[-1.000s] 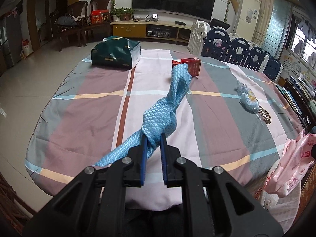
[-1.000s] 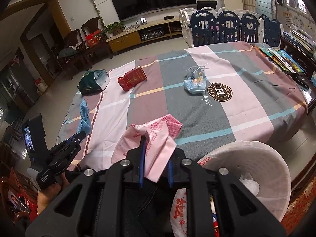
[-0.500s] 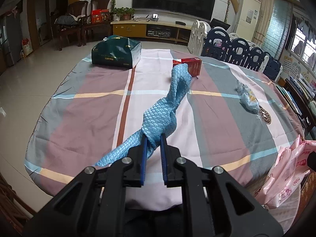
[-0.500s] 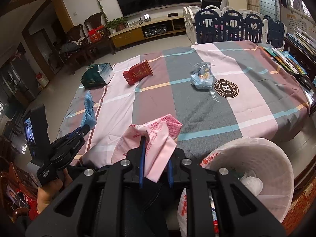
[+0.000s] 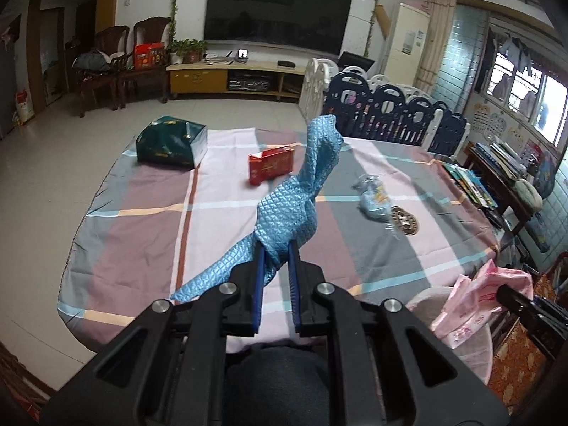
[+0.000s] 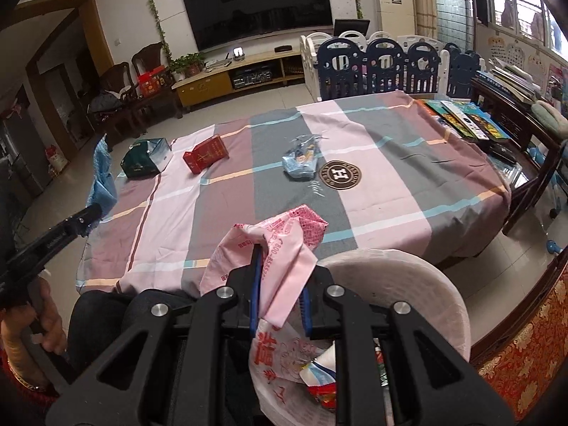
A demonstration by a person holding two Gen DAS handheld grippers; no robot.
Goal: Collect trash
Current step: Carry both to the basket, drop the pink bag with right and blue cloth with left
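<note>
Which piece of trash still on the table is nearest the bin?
The light blue wrapper beside the round logo; the red box and green box lie farther off.

The table's striped cloth (image 6: 390,163) carries a green box (image 6: 143,158), red box (image 6: 206,152) (both closed) and crumpled blue wrapper (image 6: 301,159).

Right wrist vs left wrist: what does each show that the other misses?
Right wrist only: trash inside the white bin, and the person's hand on the left gripper's handle.

Left wrist only: the left gripper shut on the blue quilted wrapper.

Both: the pink bag in the right gripper, plus the red box, green box and blue packet on the table.
</note>
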